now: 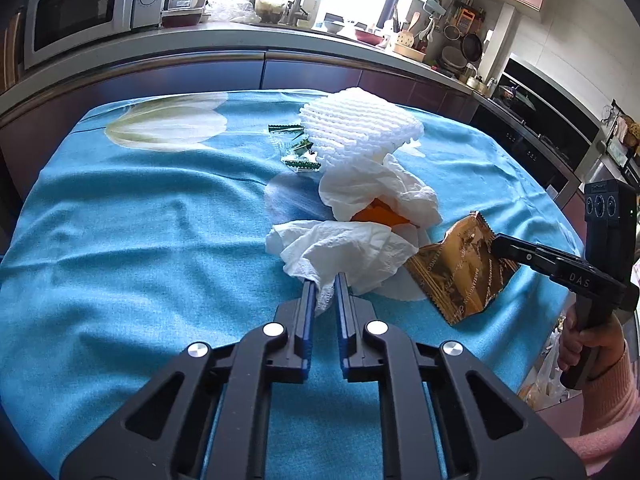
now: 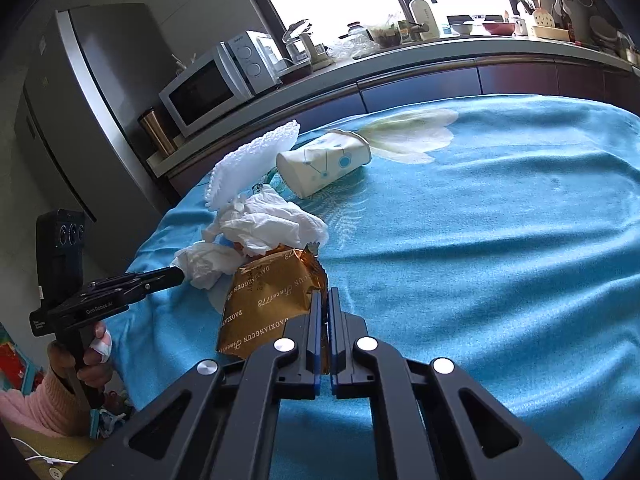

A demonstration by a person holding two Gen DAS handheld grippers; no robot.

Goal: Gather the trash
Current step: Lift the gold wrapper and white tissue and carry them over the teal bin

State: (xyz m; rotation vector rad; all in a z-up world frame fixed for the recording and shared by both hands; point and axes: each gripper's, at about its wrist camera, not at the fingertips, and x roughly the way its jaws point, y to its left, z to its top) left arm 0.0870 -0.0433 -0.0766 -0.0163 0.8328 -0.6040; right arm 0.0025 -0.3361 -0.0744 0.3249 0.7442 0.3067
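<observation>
A heap of trash lies on the blue tablecloth (image 1: pixel 140 220). My left gripper (image 1: pixel 325 280) is shut on the near corner of a crumpled white tissue (image 1: pixel 344 252), which also shows as the tissue (image 2: pixel 204 264) in the right wrist view. My right gripper (image 2: pixel 326 296) is shut on the edge of a gold snack wrapper (image 2: pixel 272 300), seen as the wrapper (image 1: pixel 460 272) in the left wrist view. Behind lie a second tissue (image 1: pixel 380 192) over something orange (image 1: pixel 380 216), a white foam net (image 1: pixel 360 128), green wrapper scraps (image 1: pixel 300 152) and a tipped paper cup (image 2: pixel 324 164).
The table (image 2: pixel 500 240) carries a blue cloth with a white flower print. Beyond it runs a kitchen counter (image 1: pixel 240 40) with a microwave (image 1: pixel 76 8) and a sink tap. A fridge (image 2: pixel 80 100) stands at the left. A person's hand in a pink sleeve (image 1: pixel 608 392) holds each gripper handle.
</observation>
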